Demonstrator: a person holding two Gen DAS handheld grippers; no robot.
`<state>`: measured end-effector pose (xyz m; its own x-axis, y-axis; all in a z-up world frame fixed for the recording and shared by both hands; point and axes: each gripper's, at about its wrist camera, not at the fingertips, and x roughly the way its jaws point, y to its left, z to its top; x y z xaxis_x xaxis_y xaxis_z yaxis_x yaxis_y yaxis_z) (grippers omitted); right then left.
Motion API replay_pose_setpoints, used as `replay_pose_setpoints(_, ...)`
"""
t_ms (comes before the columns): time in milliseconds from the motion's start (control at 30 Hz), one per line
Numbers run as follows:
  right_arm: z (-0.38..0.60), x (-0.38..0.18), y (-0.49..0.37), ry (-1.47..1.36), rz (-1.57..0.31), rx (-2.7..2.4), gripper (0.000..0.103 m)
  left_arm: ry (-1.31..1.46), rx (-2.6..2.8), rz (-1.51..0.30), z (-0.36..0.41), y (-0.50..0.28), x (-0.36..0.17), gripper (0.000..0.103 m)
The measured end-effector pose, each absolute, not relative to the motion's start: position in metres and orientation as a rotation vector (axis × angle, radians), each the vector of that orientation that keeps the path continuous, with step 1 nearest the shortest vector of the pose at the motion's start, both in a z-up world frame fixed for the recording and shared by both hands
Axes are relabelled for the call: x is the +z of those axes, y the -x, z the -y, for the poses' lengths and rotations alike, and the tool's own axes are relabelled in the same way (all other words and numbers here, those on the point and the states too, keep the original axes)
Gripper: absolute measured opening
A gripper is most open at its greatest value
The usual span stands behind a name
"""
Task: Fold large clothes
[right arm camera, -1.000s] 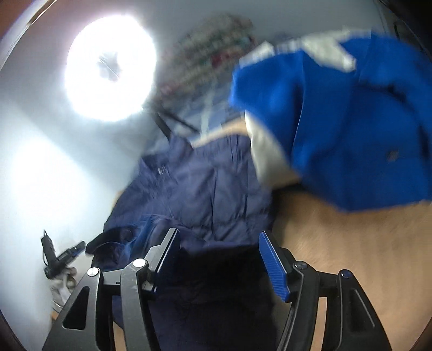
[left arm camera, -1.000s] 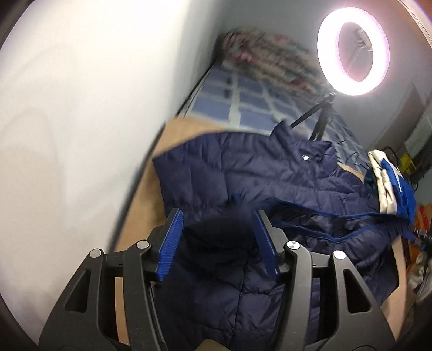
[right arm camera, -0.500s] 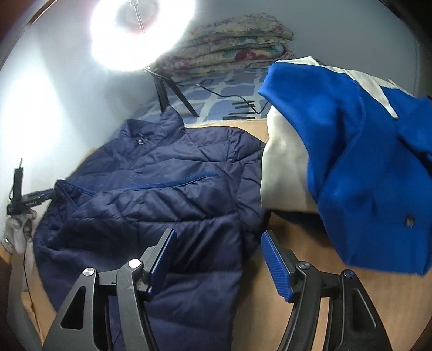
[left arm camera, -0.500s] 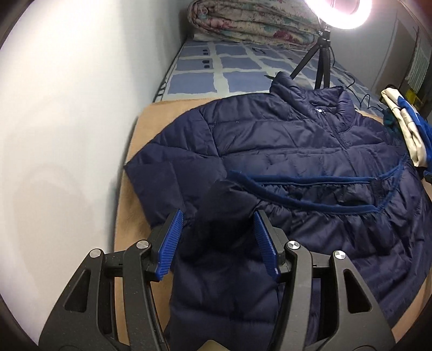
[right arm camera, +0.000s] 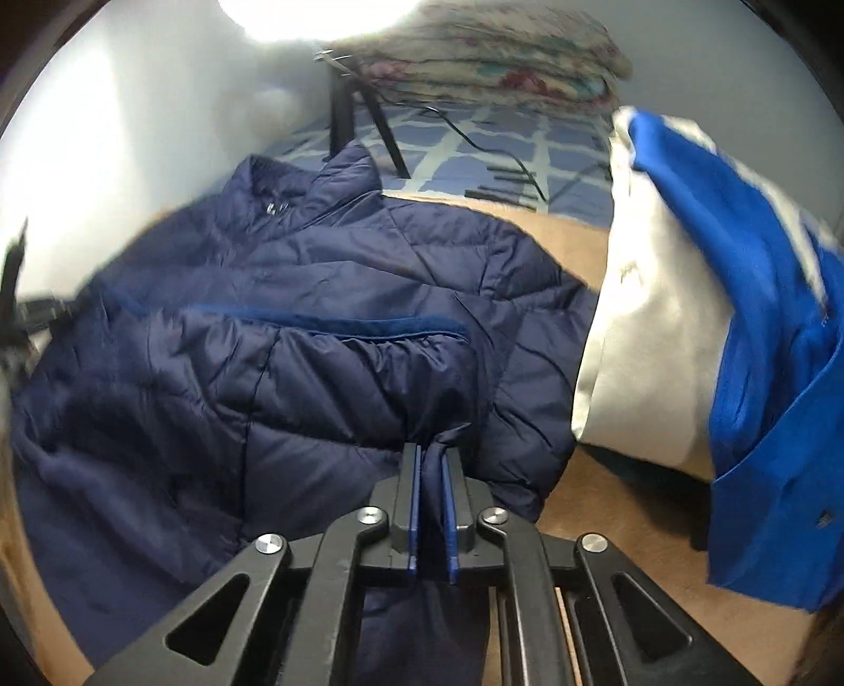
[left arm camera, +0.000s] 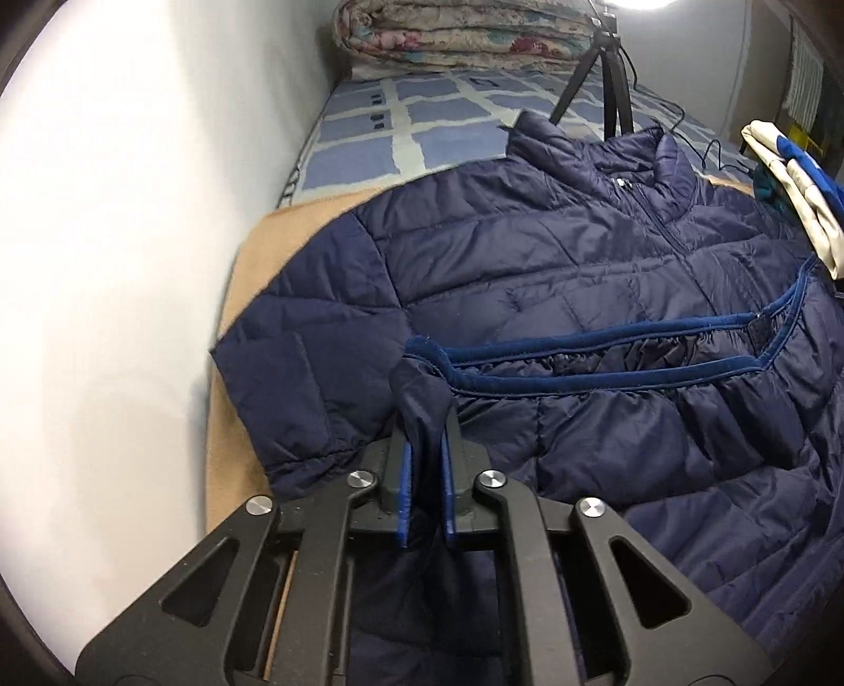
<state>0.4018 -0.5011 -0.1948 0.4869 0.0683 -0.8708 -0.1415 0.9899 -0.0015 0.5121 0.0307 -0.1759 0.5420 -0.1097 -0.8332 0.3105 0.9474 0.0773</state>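
A navy quilted puffer jacket (left arm camera: pixel 527 274) lies spread on a tan board (left arm camera: pixel 295 232), collar toward the far end, its lower half folded up so the blue-trimmed hem (left arm camera: pixel 606 359) runs across the middle. My left gripper (left arm camera: pixel 424 438) is shut on a pinch of the jacket's fabric at the folded hem's left corner. In the right wrist view the same jacket (right arm camera: pixel 295 295) fills the left side, and my right gripper (right arm camera: pixel 431 464) is shut on a fold of its fabric at the right edge.
A blue and white garment (right arm camera: pixel 738 337) is heaped on the right of the board (right arm camera: pixel 606 475). Behind lie a blue checked mattress (left arm camera: pixel 438 121), a folded floral quilt (left arm camera: pixel 464 37) and a ring light's tripod (left arm camera: pixel 606 68). A white wall (left arm camera: pixel 132 211) runs along the left.
Both grippers went from open to shut, each pinching jacket fabric. Both moved lower and closer to the jacket, and the views rolled toward level.
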Motion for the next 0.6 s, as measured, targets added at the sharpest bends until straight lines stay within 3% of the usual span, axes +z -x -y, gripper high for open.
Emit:
replay_pose_setpoints(300, 0.500, -0.144, -0.408, 0.185, -0.925, -0.020, 0.000, -0.149, -0.173, -0.859, -0.048, -0.534, -0.131, 0.004)
replay_pose_setpoints(600, 0.488, -0.121, -0.476, 0.306, -0.818, -0.199, 0.000, -0.133, -0.048, -0.752, -0.021, -0.608, -0.104, 0.004)
